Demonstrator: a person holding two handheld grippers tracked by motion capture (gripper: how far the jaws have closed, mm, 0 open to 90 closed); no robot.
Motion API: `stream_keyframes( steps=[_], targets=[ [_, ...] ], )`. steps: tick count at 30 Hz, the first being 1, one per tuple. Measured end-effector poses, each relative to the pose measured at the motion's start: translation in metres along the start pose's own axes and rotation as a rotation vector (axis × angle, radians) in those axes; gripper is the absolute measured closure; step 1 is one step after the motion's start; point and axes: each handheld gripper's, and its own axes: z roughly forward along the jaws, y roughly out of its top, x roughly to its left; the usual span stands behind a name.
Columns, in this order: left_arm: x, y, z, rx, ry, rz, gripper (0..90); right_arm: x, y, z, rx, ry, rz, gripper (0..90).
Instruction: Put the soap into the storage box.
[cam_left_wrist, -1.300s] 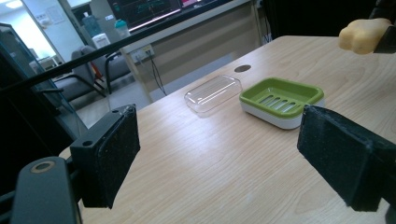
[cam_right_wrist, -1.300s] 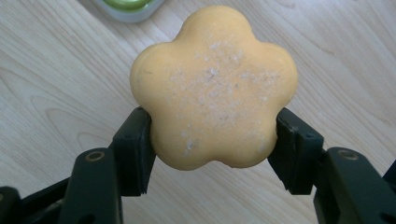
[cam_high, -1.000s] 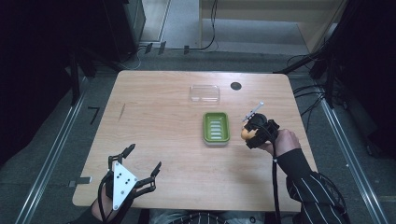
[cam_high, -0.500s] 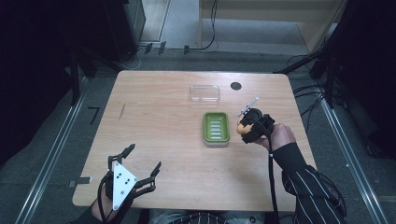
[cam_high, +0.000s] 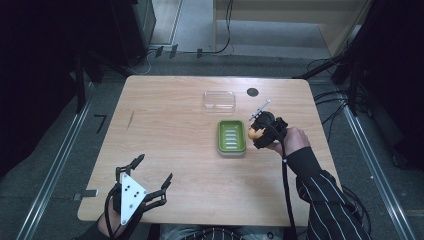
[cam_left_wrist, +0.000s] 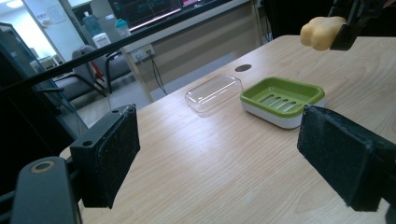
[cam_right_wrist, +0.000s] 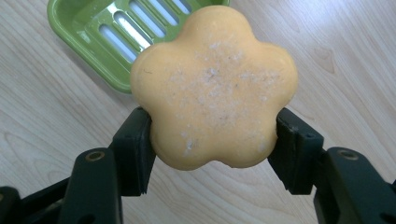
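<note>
Meanwhile, right gripper (cam_right_wrist: 212, 154) clamps a flower-shaped soap (cam_right_wrist: 215, 88) just right of the green soap dish (cam_high: 231, 137); rigid, likely slippery, best gripped across its notches. Left gripper (cam_high: 148, 175) gapes, well left.

Right claw (cam_right_wrist: 214, 140) clamped on a flower-shaped bar of soap (cam_right_wrist: 215, 88). The soap is pale orange with five rounded lobes and a speckled, slightly rough face turned toward the camera. The two black jaws press against opposite sides of the soap's lower half, one at each flank, and the soap bridges the gap between them. Behind the soap, toward its upper left, lies a green soap dish (cam_right_wrist: 100, 35) with white slots in its floor; the soap overlaps the dish's near corner in this view. Beneath and on all sides of the soap is the light wood-grain table (cam_right_wrist: 345, 60).
</note>
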Motion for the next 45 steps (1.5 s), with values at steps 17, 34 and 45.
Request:
stream_keyframes(
  steps=[17,34,45],
  targets=[
    [0.000,0.000,0.000,0.000,0.000,-0.004,13.5,0.006,0.026,0.006,-0.023,0.012,-0.046,40.1],
    [0.001,-0.001,0.000,0.001,0.000,-0.006,13.5,0.011,0.044,0.018,-0.033,0.029,-0.079,40.1],
    [0.001,-0.001,0.000,0.004,-0.001,-0.005,13.5,0.013,0.052,0.031,-0.024,0.042,-0.082,40.2]
  ],
)
